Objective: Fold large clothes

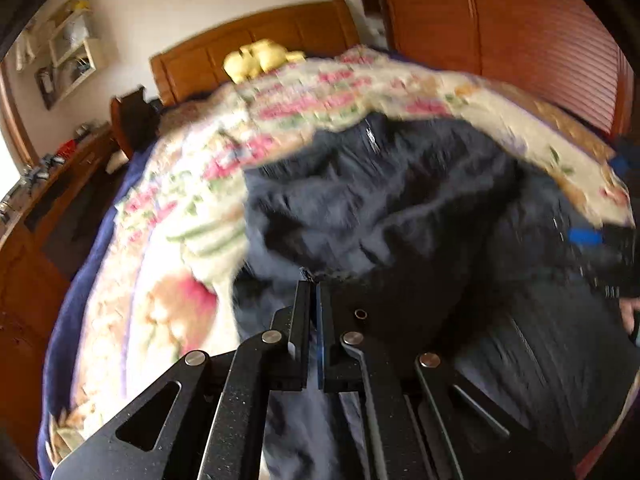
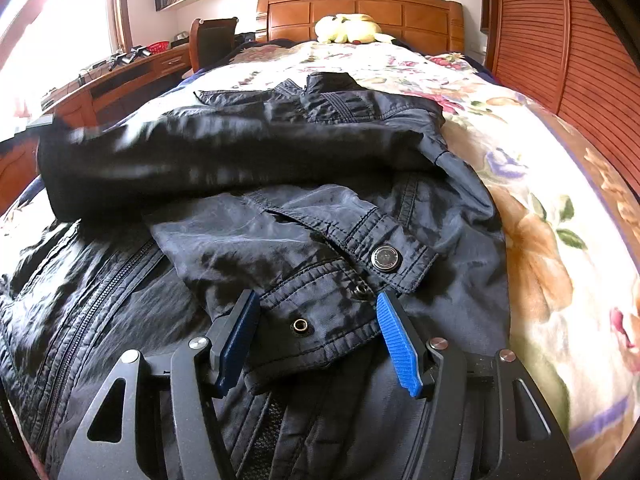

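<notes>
A large black jacket [image 2: 280, 152] lies on the floral bedspread [image 2: 540, 208]. In the left wrist view the jacket [image 1: 400, 200] is blurred by motion and partly lifted. My left gripper [image 1: 314, 284] is shut on an edge of the jacket fabric and holds it up. My right gripper [image 2: 316, 308] is open, its blue pads [image 2: 396, 340] on either side of a sleeve cuff [image 2: 352, 264] with a metal snap button [image 2: 385, 258]. The cuff lies between the jaws, not pinched. A zipper [image 2: 100, 300] runs down the jacket at left.
A wooden headboard [image 2: 360, 12] with a yellow plush toy [image 2: 348, 28] stands at the far end of the bed. A wooden desk [image 2: 120, 76] and chair [image 2: 212, 40] are at left. A slatted wooden wardrobe [image 2: 560, 40] runs along the right.
</notes>
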Available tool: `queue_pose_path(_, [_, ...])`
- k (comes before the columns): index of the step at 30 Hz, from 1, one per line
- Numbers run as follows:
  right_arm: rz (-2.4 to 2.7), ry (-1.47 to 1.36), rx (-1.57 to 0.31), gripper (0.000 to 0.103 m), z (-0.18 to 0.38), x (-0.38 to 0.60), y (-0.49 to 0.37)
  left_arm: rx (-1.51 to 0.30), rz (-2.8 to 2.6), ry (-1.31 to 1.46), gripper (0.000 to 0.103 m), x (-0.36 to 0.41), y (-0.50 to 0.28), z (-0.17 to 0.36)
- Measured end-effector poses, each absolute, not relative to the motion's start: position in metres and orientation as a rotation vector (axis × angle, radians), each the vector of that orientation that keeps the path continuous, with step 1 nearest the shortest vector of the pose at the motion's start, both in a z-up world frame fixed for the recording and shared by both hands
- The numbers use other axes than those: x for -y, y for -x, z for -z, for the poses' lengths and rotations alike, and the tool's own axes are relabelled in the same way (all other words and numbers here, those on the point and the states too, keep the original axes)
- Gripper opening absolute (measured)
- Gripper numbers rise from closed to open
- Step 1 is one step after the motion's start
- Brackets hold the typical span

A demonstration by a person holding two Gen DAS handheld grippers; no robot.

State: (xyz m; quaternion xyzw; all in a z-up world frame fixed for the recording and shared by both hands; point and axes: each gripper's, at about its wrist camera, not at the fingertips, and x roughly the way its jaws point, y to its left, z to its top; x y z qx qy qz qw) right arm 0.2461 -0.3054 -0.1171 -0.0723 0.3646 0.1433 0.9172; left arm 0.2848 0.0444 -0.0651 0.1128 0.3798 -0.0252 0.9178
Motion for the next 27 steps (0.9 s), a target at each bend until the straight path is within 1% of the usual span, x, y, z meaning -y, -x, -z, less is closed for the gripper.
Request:
queue_pose_path(5, [-0.294,0.148,-0.750,0.063,0.117,0.305,-0.246,-0.805,0.088,-0.153,0.003,-0.052,-0.269,0.076])
queue_pose_path(6, [-0.293,0.147,-0.749,0.063,0.117,0.306,-0.245,-0.805,0.092,-0.134,0.006,-0.055,-0.266,0.077])
queue_pose_path(7, [-0.292,0.146,-0.749,0.063,0.117,0.306,-0.246,-0.807,0.096,-0.125,0.014,-0.056,-0.264,0.078])
queue_pose_path(8, [-0.291,0.145,-0.748,0.063,0.117,0.306,-0.246,-0.810,0.105,-0.113,0.020,-0.059,-0.260,0.079])
queue_pose_path(9, [-0.290,0.143,-0.746,0.063,0.117,0.307,-0.245,-0.812,0.111,-0.109,0.022,-0.060,-0.256,0.082])
queue_pose_path(11, [-0.290,0.142,-0.739,0.063,0.116,0.308,-0.244,-0.819,0.110,-0.111,0.028,-0.062,-0.249,0.087])
queue_pose_path(18, [-0.307,0.129,-0.760,0.063,0.114,0.311,-0.245,-0.844,0.124,-0.078,0.031,-0.073,-0.231,0.112])
queue_pose_path(22, [-0.312,0.136,-0.755,0.063,0.097,0.315,-0.247,-0.865,0.139,-0.059,0.031,-0.080,-0.229,0.127])
queue_pose_path(27, [-0.260,0.226,-0.752,0.063,0.076,0.320,-0.268,-0.876,0.158,-0.023,0.031,-0.086,-0.230,0.143])
